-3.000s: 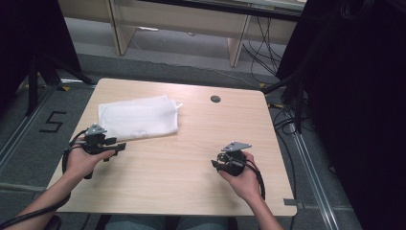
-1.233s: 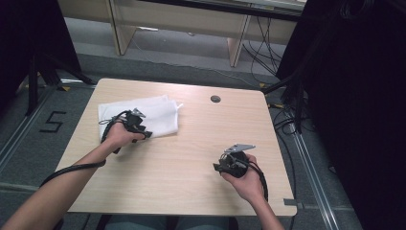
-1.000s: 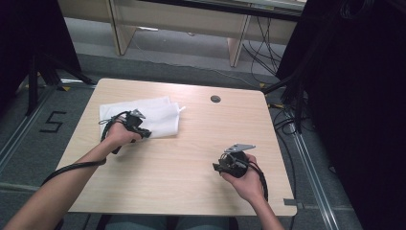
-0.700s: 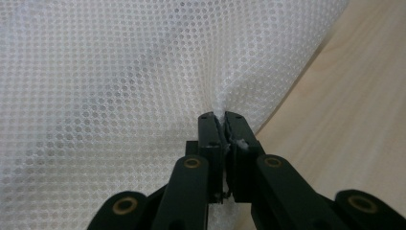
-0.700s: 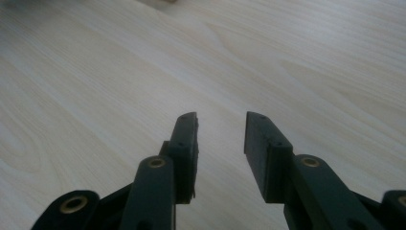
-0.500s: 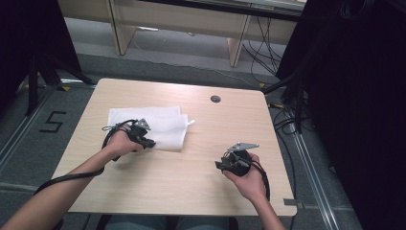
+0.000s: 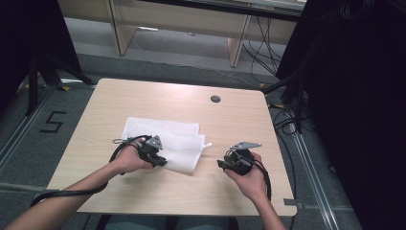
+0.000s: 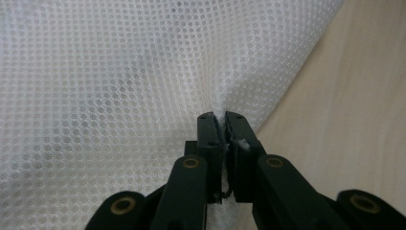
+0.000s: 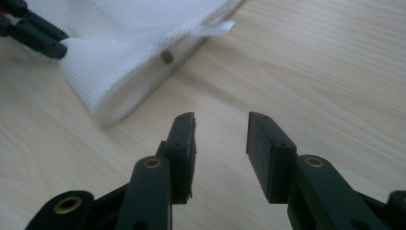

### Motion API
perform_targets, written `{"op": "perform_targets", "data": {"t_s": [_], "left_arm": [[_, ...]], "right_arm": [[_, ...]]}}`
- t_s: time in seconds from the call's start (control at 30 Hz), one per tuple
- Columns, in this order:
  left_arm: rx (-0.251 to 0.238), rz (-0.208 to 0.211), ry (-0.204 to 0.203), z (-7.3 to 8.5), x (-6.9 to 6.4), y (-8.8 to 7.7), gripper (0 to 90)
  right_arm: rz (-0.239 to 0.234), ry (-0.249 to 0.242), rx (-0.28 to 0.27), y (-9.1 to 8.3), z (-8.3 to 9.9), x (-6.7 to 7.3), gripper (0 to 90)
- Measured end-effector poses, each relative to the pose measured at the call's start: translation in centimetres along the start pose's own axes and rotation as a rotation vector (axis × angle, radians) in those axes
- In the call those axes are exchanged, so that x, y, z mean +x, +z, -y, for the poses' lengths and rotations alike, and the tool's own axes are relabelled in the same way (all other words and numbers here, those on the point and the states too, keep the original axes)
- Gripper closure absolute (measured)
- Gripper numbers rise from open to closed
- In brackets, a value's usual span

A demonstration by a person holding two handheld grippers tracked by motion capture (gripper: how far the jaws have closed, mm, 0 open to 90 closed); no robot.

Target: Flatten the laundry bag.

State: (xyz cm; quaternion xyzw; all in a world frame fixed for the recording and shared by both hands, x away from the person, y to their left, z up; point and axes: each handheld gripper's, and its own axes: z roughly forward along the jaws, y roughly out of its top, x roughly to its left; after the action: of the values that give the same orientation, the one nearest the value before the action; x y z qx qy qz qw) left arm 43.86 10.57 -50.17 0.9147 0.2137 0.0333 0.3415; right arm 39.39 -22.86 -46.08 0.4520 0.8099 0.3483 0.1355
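Presently: mesh cloth (image 7: 172, 143) part-folded on surface (image 7: 230, 120); left gripper (image 8: 219, 125) fingers pinching its edge; right gripper (image 9: 221, 139) fingers wide, empty; folding unfinished.

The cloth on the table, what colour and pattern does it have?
The cloth is white, with a fine mesh of small dots. The left gripper view shows it best.

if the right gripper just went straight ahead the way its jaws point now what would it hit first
Probably the bare light wooden table top: the open right gripper aims just past the near corner of the folded white mesh cloth, which lies left of that line. Depth is unclear, so a graze of the cloth's white tab is possible.
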Motion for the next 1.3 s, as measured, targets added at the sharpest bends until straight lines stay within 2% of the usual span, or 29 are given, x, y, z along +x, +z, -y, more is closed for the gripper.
{"op": "perform_targets", "data": {"t_s": [0.03,0.07,0.1,0.13,0.2,0.23,0.27,0.37,0.4,0.43,0.47,0.5,0.6,0.63,0.67,0.7,0.77,0.8,0.83,0.9,0.93,1.0,1.03,1.1,1.13,1.2,1.23,1.27,1.3], "left_arm": [[0.0,0.0,0.0,0.0,0.0,0.0,85.1],[-0.002,0.014,0.014,-0.2,-0.9,0.3,85.0],[-0.002,0.014,0.014,-0.2,-0.9,0.3,85.0],[0.008,0.014,0.02,-0.5,-1.9,0.5,84.9],[0.008,0.022,0.005,-0.6,-2.5,0.7,84.8],[0.012,0.023,0.005,-0.9,-3.4,0.9,84.2],[0.016,0.023,0.005,-1.0,-3.8,1.1,83.8],[0.023,0.015,-0.002,-1.4,-4.7,1.4,83.2],[0.024,0.003,-0.01,-1.7,-5.5,1.7,83.2],[0.024,0.003,-0.01,-1.7,-5.5,1.7,83.1],[0.025,-0.001,0.002,-2.0,-6.1,2.1,83.1],[0.029,-0.005,0.008,-2.2,-6.3,2.2,83.0],[0.028,-0.012,0.019,-2.4,-6.7,2.4,82.8],[0.008,-0.012,-0.003,-2.5,-7.0,2.6,82.8],[0.008,-0.012,-0.003,-2.5,-7.0,2.6,82.9],[0.027,-0.015,0.024,-2.6,-7.0,2.6,82.9],[0.008,-0.016,0.004,-2.7,-7.3,2.8,82.8],[0.032,-0.018,0.042,-2.7,-7.3,2.7,82.8],[0.028,-0.018,0.049,-2.8,-7.5,2.7,81.5],[0.015,-0.014,0.033,-2.8,-7.7,2.7,80.1],[0.018,-0.001,0.054,-3.0,-7.7,2.5,75.8],[0.013,0.0,0.058,-3.1,-7.8,2.2,72.9],[0.003,0.007,0.059,-3.2,-7.8,1.9,72.4],[-0.021,0.008,0.054,-3.2,-7.9,1.2,72.8],[-0.025,-0.004,0.062,-3.2,-7.9,0.8,74.2],[-0.039,0.015,0.047,-2.8,-8.2,0.2,75.2],[-0.03,0.023,0.039,-2.5,-8.5,0.1,76.0],[-0.022,0.025,0.041,-2.4,-8.6,0.1,76.3],[-0.022,0.025,0.041,-2.4,-8.6,0.1,76.6]], "right_arm": [[0.0,0.0,0.0,0.0,0.0,0.0,63.5],[0.008,-0.007,-0.007,0.0,0.0,-0.2,63.2],[0.004,0.011,-0.023,0.0,0.0,-0.2,63.1],[0.007,0.023,0.029,-0.4,0.0,-0.3,62.9],[0.011,0.024,0.03,-0.4,0.0,-0.4,62.8],[0.011,0.044,-0.011,-0.2,0.0,-0.4,62.0],[0.016,0.042,0.026,-0.5,-0.1,-0.4,61.6],[0.023,0.015,0.025,-0.6,-0.2,-0.5,60.3],[0.029,-0.017,-0.025,-0.2,-0.2,-0.6,59.3],[0.029,-0.017,-0.025,-0.2,-0.2,-0.6,59.3],[0.02,-0.003,0.011,-0.5,-0.5,-0.4,59.0],[0.021,-0.008,0.005,-0.4,-0.6,-0.4,59.0],[0.021,0.021,0.018,-0.4,-0.7,-0.2,58.4],[0.012,0.014,-0.021,-0.1,-0.8,-0.1,57.9],[0.012,0.014,-0.021,-0.1,-0.8,-0.1,57.9],[0.023,0.016,0.004,-0.3,-1.0,0.1,57.5],[0.019,-0.004,0.017,-0.2,-1.3,0.4,56.2],[0.02,-0.025,-0.001,0.0,-1.5,0.3,55.7],[0.002,-0.025,0.022,0.2,-2.2,0.8,54.5],[0.001,-0.026,0.027,0.4,-2.3,1.0,54.1],[-0.019,-0.043,0.057,0.6,-3.3,1.4,53.7],[-0.032,-0.051,0.059,1.1,-3.9,1.7,53.1],[-0.028,-0.092,0.056,1.6,-4.3,1.8,52.7],[-0.037,-0.101,0.082,1.7,-4.6,1.9,52.0],[-0.028,-0.14,0.085,2.7,-5.1,2.1,51.7],[-0.045,-0.148,0.12,3.3,-5.7,2.3,51.9],[-0.043,-0.157,0.107,3.8,-5.8,2.4,52.1],[-0.053,-0.178,0.145,4.2,-6.3,2.5,52.2],[-0.056,-0.167,0.159,4.5,-6.6,2.7,52.2]]}}
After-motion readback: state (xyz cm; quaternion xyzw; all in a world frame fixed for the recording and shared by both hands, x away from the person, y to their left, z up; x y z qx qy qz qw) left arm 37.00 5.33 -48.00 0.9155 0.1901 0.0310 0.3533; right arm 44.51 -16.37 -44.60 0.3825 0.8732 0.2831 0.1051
